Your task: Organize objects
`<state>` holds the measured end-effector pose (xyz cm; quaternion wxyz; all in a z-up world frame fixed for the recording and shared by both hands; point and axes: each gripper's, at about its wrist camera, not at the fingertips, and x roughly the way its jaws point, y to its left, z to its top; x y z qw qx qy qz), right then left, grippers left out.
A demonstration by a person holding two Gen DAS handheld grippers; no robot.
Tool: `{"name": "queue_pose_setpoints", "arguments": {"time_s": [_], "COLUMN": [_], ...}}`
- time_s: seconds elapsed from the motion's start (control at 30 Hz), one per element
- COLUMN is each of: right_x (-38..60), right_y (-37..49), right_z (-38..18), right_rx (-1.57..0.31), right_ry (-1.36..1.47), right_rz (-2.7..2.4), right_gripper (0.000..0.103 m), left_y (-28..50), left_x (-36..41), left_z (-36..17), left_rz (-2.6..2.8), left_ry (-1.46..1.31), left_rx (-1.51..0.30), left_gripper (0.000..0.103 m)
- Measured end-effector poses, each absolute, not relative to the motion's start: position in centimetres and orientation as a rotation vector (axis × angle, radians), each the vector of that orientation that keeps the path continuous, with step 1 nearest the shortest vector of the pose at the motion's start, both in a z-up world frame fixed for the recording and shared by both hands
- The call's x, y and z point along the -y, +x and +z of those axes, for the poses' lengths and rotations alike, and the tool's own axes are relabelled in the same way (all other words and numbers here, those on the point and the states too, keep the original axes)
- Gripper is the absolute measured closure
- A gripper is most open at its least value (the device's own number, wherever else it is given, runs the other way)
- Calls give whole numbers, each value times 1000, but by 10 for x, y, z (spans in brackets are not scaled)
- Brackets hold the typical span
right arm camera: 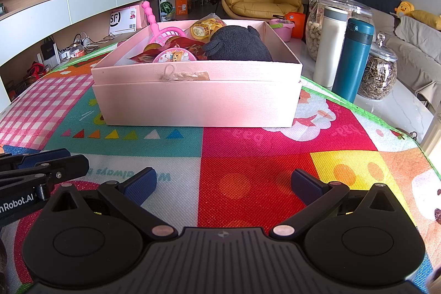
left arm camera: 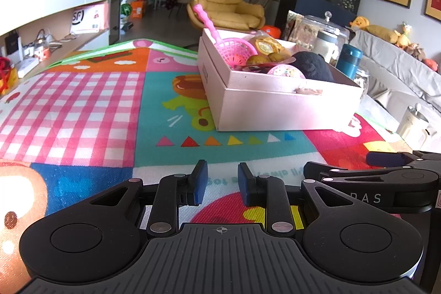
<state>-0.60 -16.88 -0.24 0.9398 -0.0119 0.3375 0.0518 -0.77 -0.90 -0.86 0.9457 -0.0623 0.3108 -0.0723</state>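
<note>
Closest to me, my left gripper (left arm camera: 222, 182) hovers low over the colourful play mat (left arm camera: 91, 112), its jaws narrowed to a slim gap with nothing between them. To its right, my right gripper (right arm camera: 222, 185) sits beside it over the mat's red square, jaws spread wide and holding nothing. Ahead of both, the pink box (right arm camera: 198, 98) rests on the mat on the surface, holding a pink scoop (right arm camera: 162, 30), a round pink case (right arm camera: 174, 56), yellow snack packets (right arm camera: 205, 28) and a dark plush toy (right arm camera: 238, 44). Right of the box stand a white bottle (right arm camera: 329, 46) and a teal bottle (right arm camera: 354, 59), off the mat.
</note>
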Motion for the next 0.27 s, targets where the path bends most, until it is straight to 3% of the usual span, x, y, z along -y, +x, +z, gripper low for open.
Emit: {"name": "queue_pose_setpoints", "arguments": {"time_s": [0.27], "right_x": [169], "right_y": [-6], "right_z": [-2], "right_rx": [-689], "right_ry": [-24], "right_rz": [106], "right_gripper": [0], "left_y": [-7], "left_x": [5], "left_z": [-9], "left_rz": [-151], "left_ry": [-136], "left_rx": [-633], "left_gripper": [75]}}
